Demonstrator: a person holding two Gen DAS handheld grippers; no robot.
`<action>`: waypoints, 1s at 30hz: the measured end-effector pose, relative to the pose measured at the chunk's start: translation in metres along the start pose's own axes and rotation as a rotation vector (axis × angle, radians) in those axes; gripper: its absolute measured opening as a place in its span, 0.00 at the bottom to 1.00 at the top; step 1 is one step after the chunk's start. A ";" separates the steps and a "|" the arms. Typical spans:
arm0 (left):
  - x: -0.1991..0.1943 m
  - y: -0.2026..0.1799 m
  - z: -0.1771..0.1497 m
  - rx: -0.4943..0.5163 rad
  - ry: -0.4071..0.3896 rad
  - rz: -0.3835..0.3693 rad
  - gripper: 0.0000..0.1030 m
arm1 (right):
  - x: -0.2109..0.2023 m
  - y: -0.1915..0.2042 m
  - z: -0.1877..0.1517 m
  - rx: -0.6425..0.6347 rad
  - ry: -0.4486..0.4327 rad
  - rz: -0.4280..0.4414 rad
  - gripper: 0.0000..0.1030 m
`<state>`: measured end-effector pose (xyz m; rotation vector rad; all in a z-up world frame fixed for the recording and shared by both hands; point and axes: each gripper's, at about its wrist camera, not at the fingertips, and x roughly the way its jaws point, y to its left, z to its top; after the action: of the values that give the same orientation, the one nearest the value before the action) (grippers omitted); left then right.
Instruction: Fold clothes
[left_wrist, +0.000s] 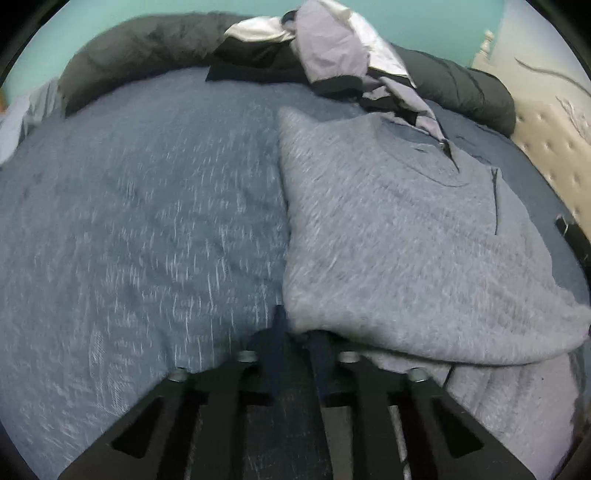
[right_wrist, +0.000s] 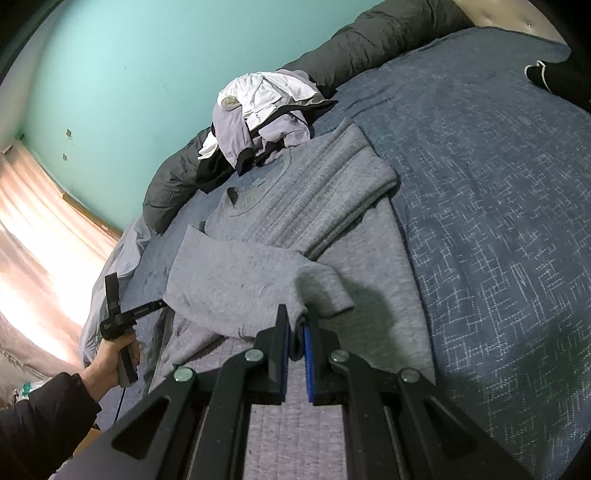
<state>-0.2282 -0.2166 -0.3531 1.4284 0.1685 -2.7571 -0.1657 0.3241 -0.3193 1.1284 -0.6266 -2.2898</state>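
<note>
Only one marking is showing: small pale lettering on the black arm of the left gripper (right_wrist: 162, 303), sitting left of the right gripper's jaws, too small to read. No other writing is appearing anywhere.

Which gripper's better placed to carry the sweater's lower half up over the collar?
Right, probably. The right gripper is shut on the grey sweater at its lifted hem; the left gripper sits at its side edge.

Sweater (right_wrist: 295, 229) on bedspread (right_wrist: 498, 221); clothes pile (right_wrist: 258, 114) behind it.
</note>
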 end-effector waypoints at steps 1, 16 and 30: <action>-0.005 -0.001 0.004 0.011 -0.014 0.007 0.08 | 0.000 0.002 0.000 -0.006 0.002 0.002 0.06; -0.022 0.002 0.029 0.092 -0.005 0.076 0.08 | 0.017 0.024 -0.011 -0.080 0.070 0.016 0.06; 0.019 0.010 -0.019 -0.035 0.070 -0.011 0.23 | 0.006 0.029 -0.007 -0.098 0.020 0.002 0.06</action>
<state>-0.2233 -0.2243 -0.3802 1.5211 0.2258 -2.7007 -0.1567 0.2967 -0.3092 1.1016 -0.5017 -2.2786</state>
